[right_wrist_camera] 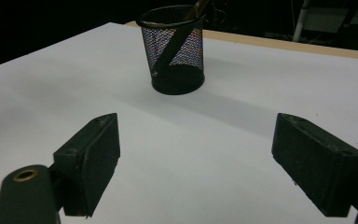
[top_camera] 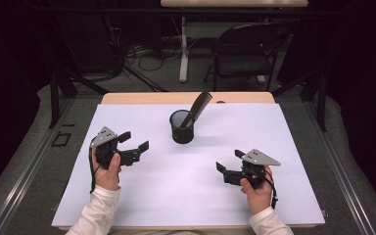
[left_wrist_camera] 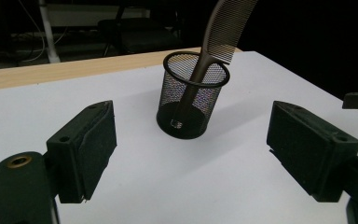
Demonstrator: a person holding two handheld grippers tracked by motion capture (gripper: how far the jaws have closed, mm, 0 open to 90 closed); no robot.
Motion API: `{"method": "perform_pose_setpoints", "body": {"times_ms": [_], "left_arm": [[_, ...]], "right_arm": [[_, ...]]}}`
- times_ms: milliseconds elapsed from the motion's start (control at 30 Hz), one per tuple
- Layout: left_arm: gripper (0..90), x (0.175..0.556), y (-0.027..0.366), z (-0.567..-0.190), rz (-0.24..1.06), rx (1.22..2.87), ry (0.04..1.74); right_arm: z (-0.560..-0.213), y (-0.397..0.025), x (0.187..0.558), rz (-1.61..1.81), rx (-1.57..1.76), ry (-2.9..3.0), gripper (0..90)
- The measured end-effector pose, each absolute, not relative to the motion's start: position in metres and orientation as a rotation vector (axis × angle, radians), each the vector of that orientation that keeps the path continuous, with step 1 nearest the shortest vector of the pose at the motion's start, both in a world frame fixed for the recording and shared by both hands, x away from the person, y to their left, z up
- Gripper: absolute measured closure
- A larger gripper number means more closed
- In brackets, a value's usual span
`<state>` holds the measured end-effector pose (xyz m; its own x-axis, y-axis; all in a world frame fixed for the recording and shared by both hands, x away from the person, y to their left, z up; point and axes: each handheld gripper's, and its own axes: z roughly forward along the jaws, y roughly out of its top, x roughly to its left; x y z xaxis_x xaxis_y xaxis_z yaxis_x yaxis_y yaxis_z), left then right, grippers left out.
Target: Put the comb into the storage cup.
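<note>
Leaning comb inside mesh cup

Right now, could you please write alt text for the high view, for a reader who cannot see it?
A black wire-mesh cup stands on a white-covered table, with a dark brown plastic comb leaning out of it to the right. A person's left hand-held gripper and right hand-held gripper, jaws open and empty, rest on either side nearer the camera.
</note>
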<state>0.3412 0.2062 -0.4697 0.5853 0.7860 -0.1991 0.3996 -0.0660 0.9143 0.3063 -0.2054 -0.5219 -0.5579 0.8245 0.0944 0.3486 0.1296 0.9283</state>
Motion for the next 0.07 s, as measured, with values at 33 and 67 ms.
{"method": "perform_pose_setpoints", "body": {"times_ms": [33, 67], "left_arm": [[16.1, 0.3413, 0.2063, -0.4697, 0.426, 1.684, 0.995], [16.0, 0.3414, 0.2064, -0.4696, 0.426, 1.684, 0.996]], "right_arm": [[-0.5219, -0.2053, 0.3062, 1.421, 1.123, 1.967, 15.3], [-0.5218, -0.2053, 0.3061, 1.418, 1.122, 1.967, 15.2]]}}
